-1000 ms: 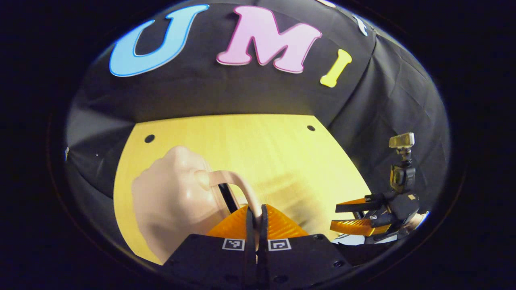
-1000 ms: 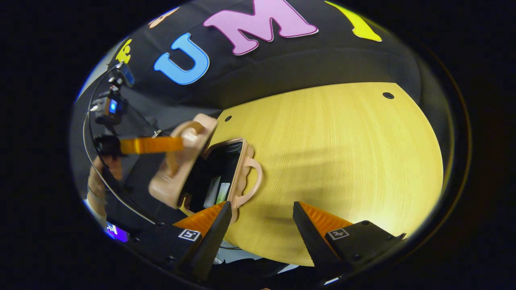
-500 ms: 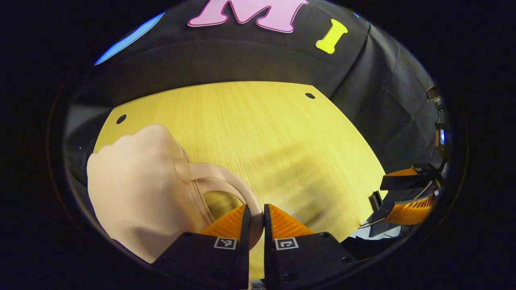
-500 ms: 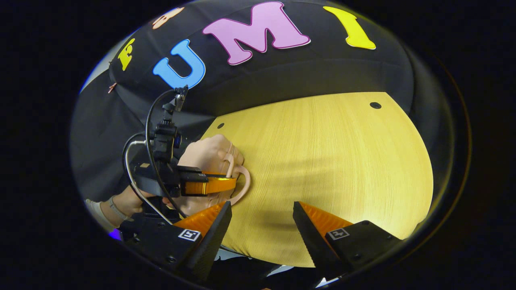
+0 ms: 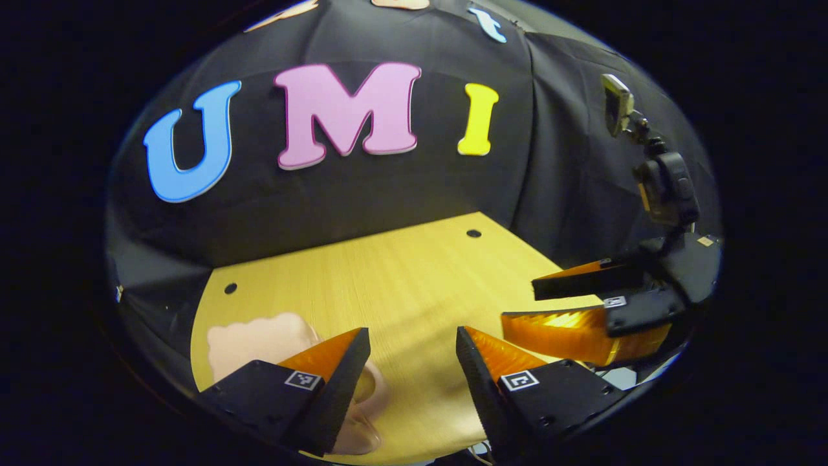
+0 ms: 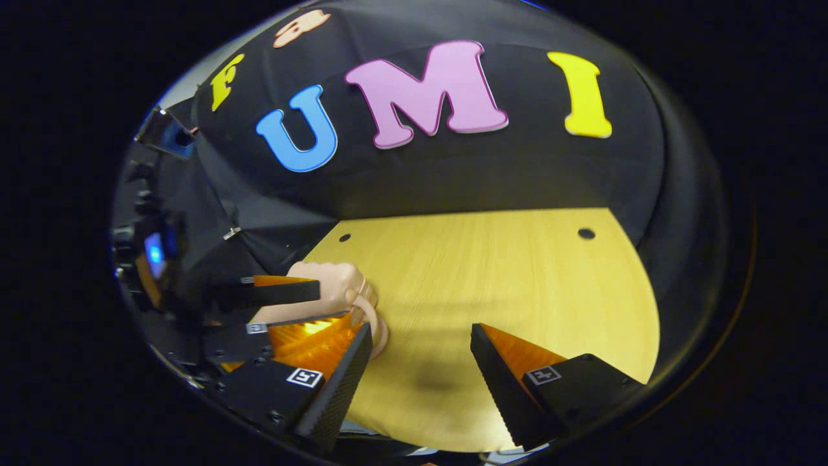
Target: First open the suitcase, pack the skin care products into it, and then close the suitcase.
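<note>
Inspecting scene: closing step judged done or nearly done.
Suitcase (image 5: 259, 340): lying shut on the table (image 5: 401, 285), near its front-left corner as the left gripper view has it; lid down on the base, no gap visible.
Handle (image 6: 377, 323): projecting from the suitcase toward the table's middle, lying free.
Skin care products: not discernible; presumably packed inside, judging by the shut lid.
Left gripper (image 5: 411, 349): hovering just above the suitcase's near side, fingers spread wide, gripping nothing.
Right gripper (image 6: 420, 346): hanging over the table's front edge, fingers spread wide, holding nothing; also appearing at the right edge of the left gripper view.
Step in hand: releasing after lid closure, by judgement; both tools standing clear of the handle.
Next move: checking that the lid is seated all round; pressing down on the lid if any seam is showing; otherwise backing both tools away. Latch or zip condition: too small to tell.
Surroundings: bare wood across the middle and far half of the table, small dark holes near the far corners; black cloth wall behind.
Obstructions: the left tool's own fingers masking the suitcase's near edge; the two tools standing near each other at the front edge, risking a knock.
</note>
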